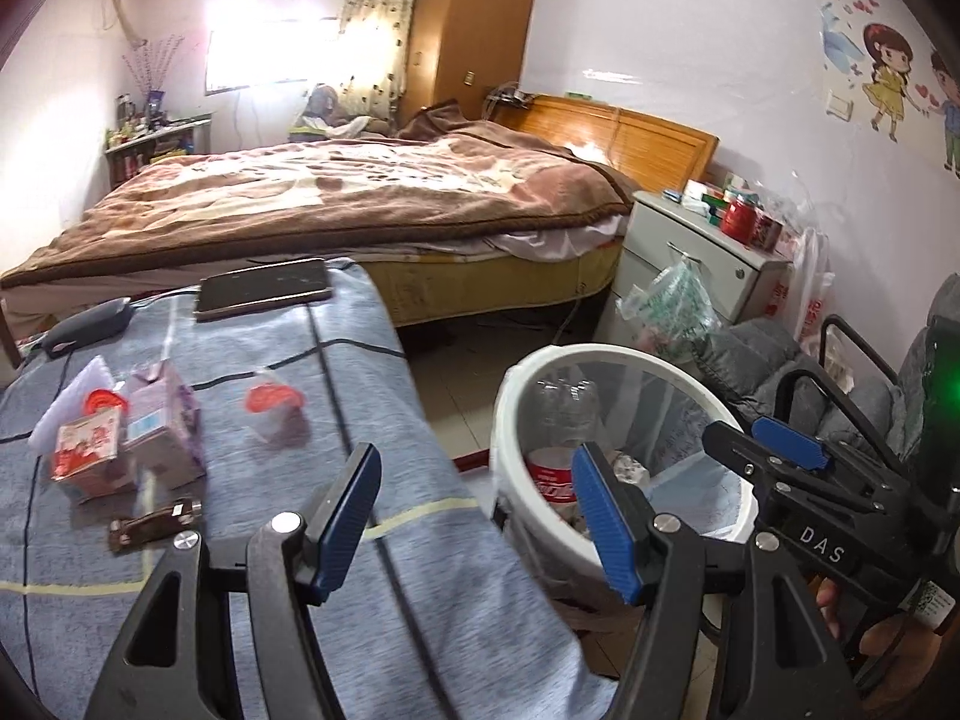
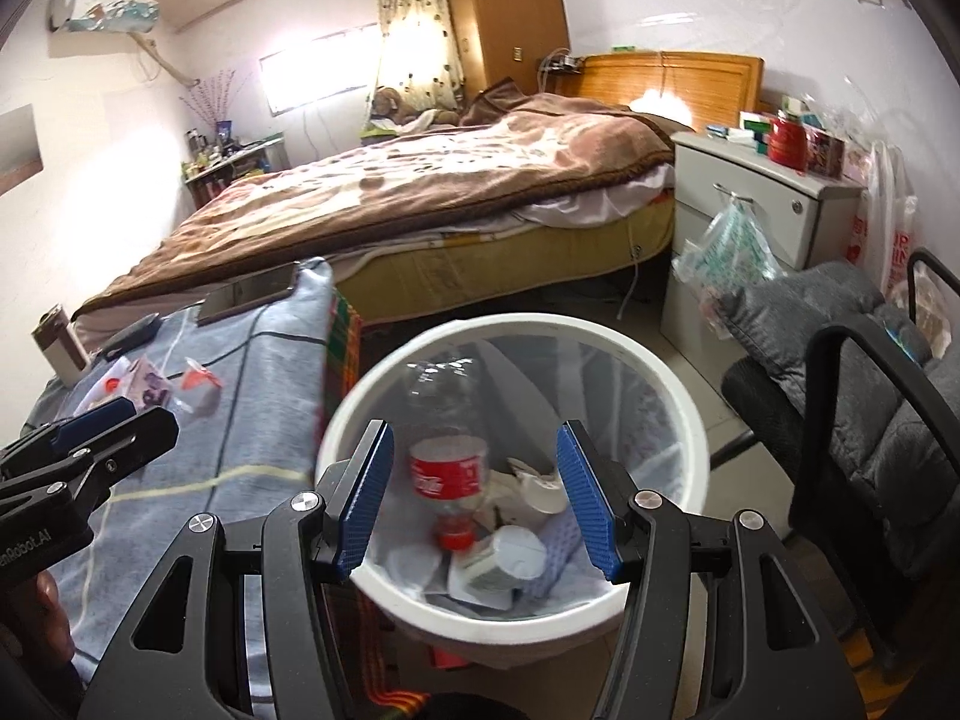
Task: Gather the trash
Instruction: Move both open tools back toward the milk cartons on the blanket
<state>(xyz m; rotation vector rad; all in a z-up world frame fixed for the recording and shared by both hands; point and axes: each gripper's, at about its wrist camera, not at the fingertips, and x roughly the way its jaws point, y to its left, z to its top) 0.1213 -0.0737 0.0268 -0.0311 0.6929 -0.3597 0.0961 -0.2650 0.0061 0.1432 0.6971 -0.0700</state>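
A white trash bin [image 2: 372,396] lined with a clear bag stands on the floor beside the table; it also shows in the left wrist view [image 1: 516,384]. In it lie a cola bottle [image 2: 447,474], a white cup [image 2: 510,558] and papers. My right gripper [image 2: 474,492] is open and empty, right above the bin. My left gripper [image 1: 474,516] is open and empty over the table's right edge. On the blue cloth lie a purple carton [image 1: 162,420], a red-and-white packet [image 1: 87,450], a red-lidded plastic cup [image 1: 273,405] and a small brown wrapper [image 1: 156,525].
A phone [image 1: 264,294] and a dark case [image 1: 90,324] lie at the table's far end. A bed [image 1: 336,204], a white nightstand [image 1: 690,252] and a grey padded chair [image 2: 870,420] surround the bin.
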